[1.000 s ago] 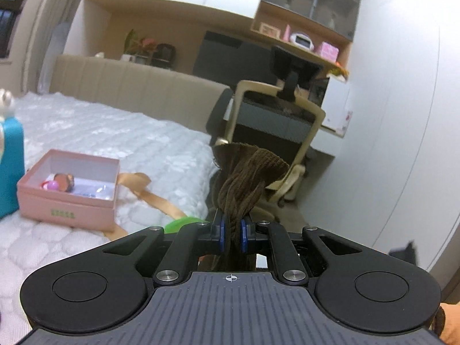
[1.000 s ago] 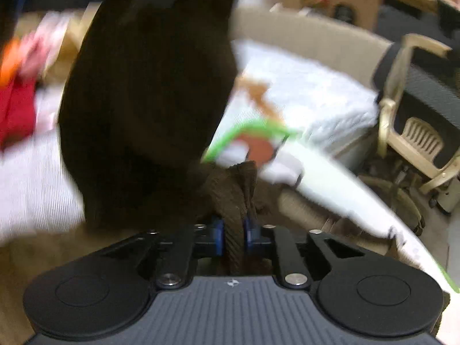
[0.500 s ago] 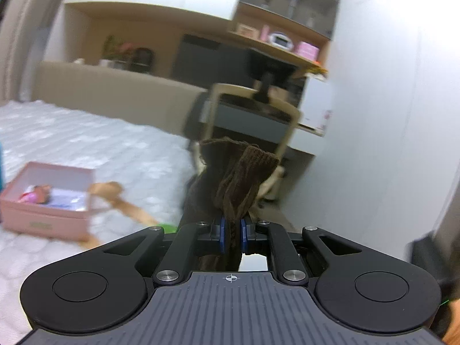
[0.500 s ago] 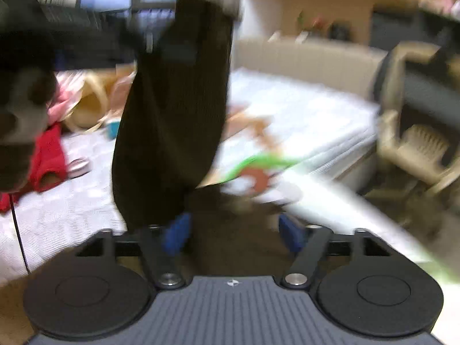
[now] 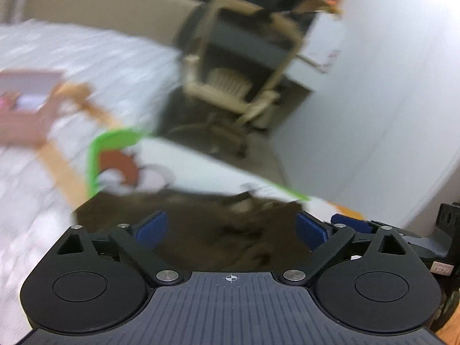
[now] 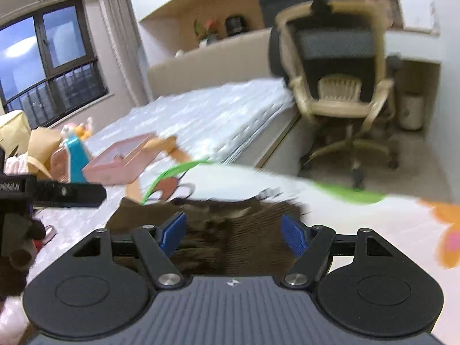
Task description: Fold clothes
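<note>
Between blue pads: left gripper [image 5: 231,228] spread wide, gripping nothing; right gripper [image 6: 233,234] likewise wide, empty. Brown ribbed garment [image 6: 238,230] lies rumpled on white cartoon sheet [image 6: 359,224], near bed edge. Risks: blur hides layers, so pinch may catch sheet; garment may slide floorward, toward far chair [image 6: 339,86].

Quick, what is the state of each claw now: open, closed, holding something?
Left claw: open, holding nothing; brown garment lies below.
Right claw: open, holding nothing, above the same garment.
</note>
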Motion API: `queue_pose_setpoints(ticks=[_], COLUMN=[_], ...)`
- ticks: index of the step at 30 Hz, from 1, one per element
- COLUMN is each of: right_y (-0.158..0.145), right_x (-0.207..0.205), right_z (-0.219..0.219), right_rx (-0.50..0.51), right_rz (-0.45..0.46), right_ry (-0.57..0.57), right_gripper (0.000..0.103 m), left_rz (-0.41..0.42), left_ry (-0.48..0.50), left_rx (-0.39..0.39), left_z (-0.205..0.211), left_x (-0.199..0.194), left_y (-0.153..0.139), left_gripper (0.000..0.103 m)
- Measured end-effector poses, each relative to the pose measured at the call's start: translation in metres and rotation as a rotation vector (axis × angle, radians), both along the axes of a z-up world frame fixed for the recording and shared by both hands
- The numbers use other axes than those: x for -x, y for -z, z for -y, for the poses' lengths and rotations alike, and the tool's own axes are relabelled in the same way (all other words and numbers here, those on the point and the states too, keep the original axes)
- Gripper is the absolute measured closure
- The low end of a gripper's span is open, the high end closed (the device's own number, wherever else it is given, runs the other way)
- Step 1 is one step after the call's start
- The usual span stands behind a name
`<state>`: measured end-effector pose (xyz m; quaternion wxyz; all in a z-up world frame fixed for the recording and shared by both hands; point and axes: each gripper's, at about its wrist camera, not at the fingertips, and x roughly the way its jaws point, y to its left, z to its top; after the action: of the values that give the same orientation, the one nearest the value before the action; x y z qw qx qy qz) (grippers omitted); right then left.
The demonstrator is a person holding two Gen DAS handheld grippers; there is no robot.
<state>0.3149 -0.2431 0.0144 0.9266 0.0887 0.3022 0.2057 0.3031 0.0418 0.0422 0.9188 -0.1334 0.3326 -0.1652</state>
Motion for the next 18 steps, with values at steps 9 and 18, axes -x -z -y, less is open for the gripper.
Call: queue_pose_setpoints(ticks=[9, 18], right_y=[0.053, 0.003], right_x=[-0.032, 0.008], right_z=[-0.09, -0.032], right_rx=[0.153, 0.265], right_rz=[-0.095, 0.047], right_ry=[-0.056, 0.033], right_gripper=[0.079, 0.084], left_rz=[0.047, 0.036], left_ry=[-0.026, 0.149], left_rx=[-0.011, 0.175], left_z=[-0.045, -0.044], left_x=[0.018, 0.0], left_y=[0.013, 0.02], left_gripper=[0.0, 0.0])
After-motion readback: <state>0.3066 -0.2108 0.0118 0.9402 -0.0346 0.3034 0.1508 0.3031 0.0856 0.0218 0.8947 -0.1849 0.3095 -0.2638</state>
